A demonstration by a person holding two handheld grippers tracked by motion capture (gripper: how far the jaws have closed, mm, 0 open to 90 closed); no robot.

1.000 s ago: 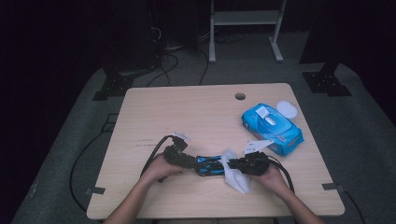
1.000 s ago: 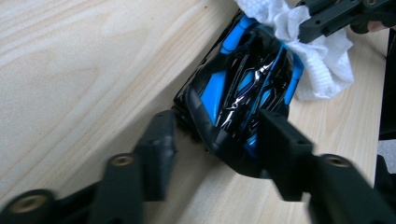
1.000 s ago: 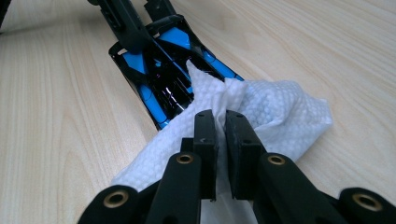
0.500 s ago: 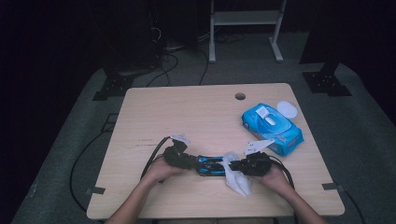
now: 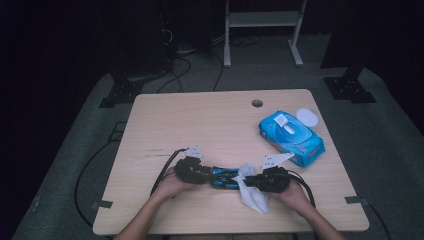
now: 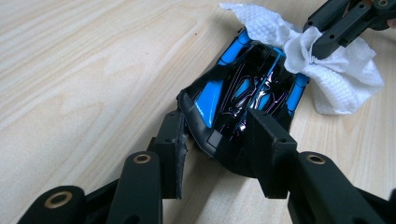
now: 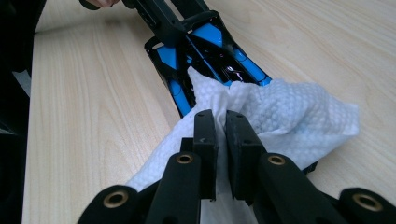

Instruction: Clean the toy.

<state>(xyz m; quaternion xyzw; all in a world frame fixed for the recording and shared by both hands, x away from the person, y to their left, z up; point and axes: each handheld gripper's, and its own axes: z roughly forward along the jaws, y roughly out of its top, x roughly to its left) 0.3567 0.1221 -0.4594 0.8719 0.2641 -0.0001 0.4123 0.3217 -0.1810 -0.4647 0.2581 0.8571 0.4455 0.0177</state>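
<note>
A blue and black toy car (image 5: 223, 177) lies on the wooden table (image 5: 200, 120) near its front edge. My left gripper (image 6: 219, 135) is shut on the car's near end (image 6: 247, 88), one jaw on each side. My right gripper (image 7: 220, 126) is shut on a white wipe (image 7: 289, 116), which lies bunched over the car's other end (image 7: 205, 46). In the high view the left gripper (image 5: 212, 176) and right gripper (image 5: 250, 181) face each other across the car, and the wipe (image 5: 255, 197) trails toward the table's front edge.
A blue pack of wipes (image 5: 291, 137) lies at the right of the table, with a white round lid (image 5: 307, 117) behind it. A cable hole (image 5: 257, 103) sits near the far edge. Cables trail from both grippers.
</note>
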